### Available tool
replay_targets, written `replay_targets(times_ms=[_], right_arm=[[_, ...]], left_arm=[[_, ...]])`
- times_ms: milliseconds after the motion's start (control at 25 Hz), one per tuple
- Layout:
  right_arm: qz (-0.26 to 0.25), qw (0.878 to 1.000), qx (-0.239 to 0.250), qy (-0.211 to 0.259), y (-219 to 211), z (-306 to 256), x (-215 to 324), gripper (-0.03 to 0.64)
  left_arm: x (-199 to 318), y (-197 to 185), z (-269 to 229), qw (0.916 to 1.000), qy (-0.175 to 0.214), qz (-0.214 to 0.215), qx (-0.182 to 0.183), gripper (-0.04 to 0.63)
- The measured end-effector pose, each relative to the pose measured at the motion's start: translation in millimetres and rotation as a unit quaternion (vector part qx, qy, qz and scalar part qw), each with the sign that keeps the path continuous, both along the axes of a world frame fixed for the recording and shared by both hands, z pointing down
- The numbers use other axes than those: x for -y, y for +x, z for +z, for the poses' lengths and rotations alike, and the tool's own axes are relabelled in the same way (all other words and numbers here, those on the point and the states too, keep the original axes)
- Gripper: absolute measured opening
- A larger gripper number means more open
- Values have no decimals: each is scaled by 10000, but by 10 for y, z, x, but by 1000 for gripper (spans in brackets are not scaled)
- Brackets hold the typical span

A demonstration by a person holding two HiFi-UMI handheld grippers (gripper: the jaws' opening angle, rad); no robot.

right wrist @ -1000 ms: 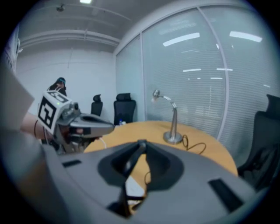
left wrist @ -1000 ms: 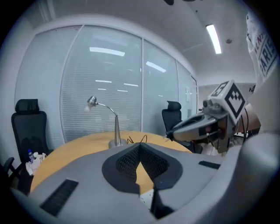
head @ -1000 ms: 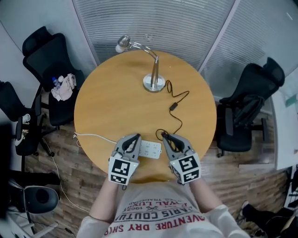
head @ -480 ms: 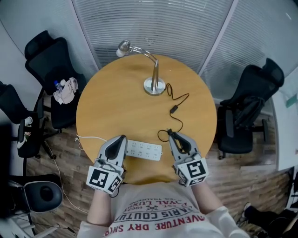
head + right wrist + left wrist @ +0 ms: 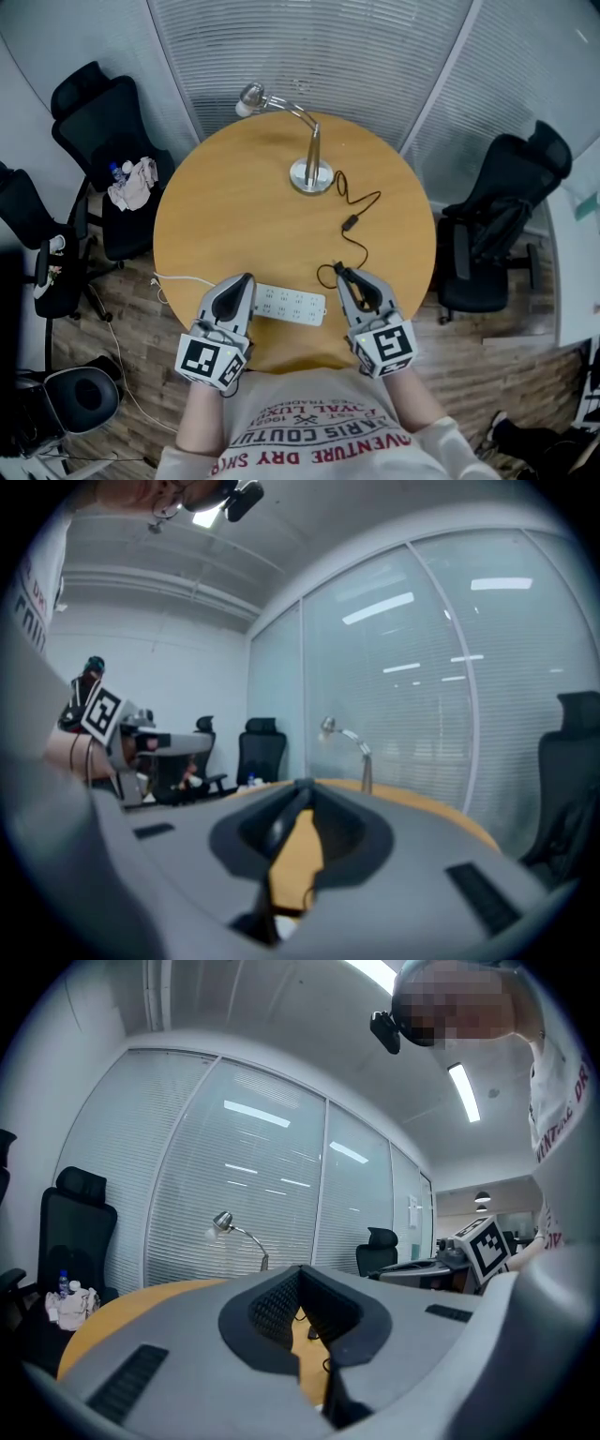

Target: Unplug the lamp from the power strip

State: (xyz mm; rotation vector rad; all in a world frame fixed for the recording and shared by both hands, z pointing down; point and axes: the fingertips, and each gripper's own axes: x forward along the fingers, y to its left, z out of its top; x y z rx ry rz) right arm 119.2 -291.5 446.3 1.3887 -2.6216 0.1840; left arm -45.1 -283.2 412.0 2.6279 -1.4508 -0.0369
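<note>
The long white plastic power strip [image 5: 292, 302] lies flat, left to right, at the near edge of the round wooden table [image 5: 234, 206]. The right gripper [image 5: 343, 275] pinches the plug end of the thin black cord [image 5: 364, 246] beside the strip's right end. The cord wiggles away to the far shiny metal lamp [image 5: 311, 155]. The left gripper [image 5: 246, 279], jaws pressed together and holding nothing, is at the strip's left end.

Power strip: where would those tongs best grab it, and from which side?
Grip the power strip across its narrow width near the middle, coming down from above. It lies flat on the table, long and slim, so probably only its two long edges suit the tongs. A middle hold should balance it and avoid the white cord at its left end.
</note>
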Motion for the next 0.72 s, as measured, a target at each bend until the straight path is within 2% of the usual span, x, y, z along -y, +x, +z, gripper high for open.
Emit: replay_targets(times_ms=[200,720], right_arm=[[-13,10000,-9,-19,-8,-2,-9,71],[-40,10000,-41,-78,-25,14,-27,71]], left_arm=[[-8,55,33,9998,8,35,172,26],[0,95,49,9996,-11,12,299,26]])
